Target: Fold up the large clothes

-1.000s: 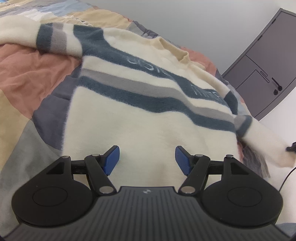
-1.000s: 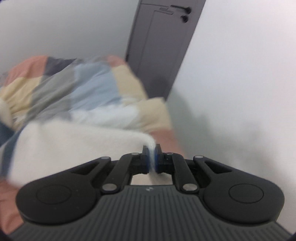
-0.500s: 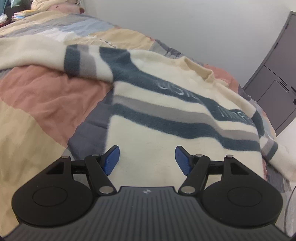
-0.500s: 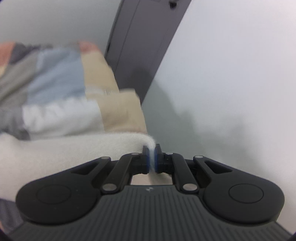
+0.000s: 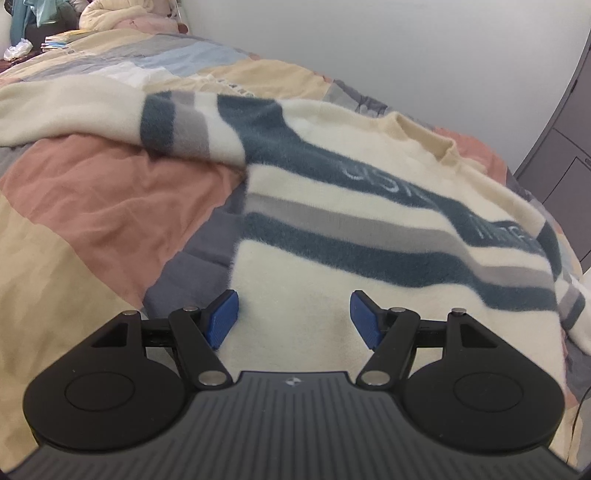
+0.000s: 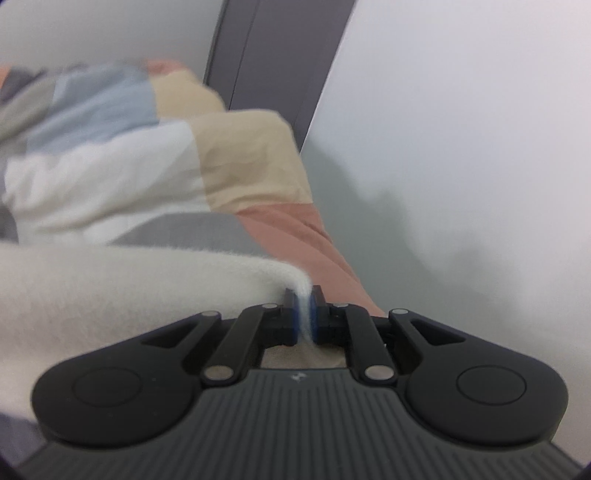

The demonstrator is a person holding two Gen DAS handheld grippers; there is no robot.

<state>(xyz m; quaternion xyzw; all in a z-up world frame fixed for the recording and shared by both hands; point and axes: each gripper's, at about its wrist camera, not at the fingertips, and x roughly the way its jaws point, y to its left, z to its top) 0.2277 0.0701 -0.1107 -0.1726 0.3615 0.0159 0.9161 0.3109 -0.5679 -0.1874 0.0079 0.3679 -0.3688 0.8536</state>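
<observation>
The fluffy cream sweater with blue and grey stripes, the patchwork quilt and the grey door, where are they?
Fluffy cream sweater with blue and grey stripes (image 5: 332, 236), left wrist view, chest stripes.
Patchwork quilt (image 5: 110, 192), left wrist view, pink patch.
Grey door (image 6: 273, 59), right wrist view, its panel.

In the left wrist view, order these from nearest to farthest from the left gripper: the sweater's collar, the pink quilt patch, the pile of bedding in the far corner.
From the left gripper, open above the sweater's hem:
1. Pink quilt patch, to the left.
2. Collar, beyond the stripes, upper right.
3. Pile of bedding, top left corner, farthest.
</observation>
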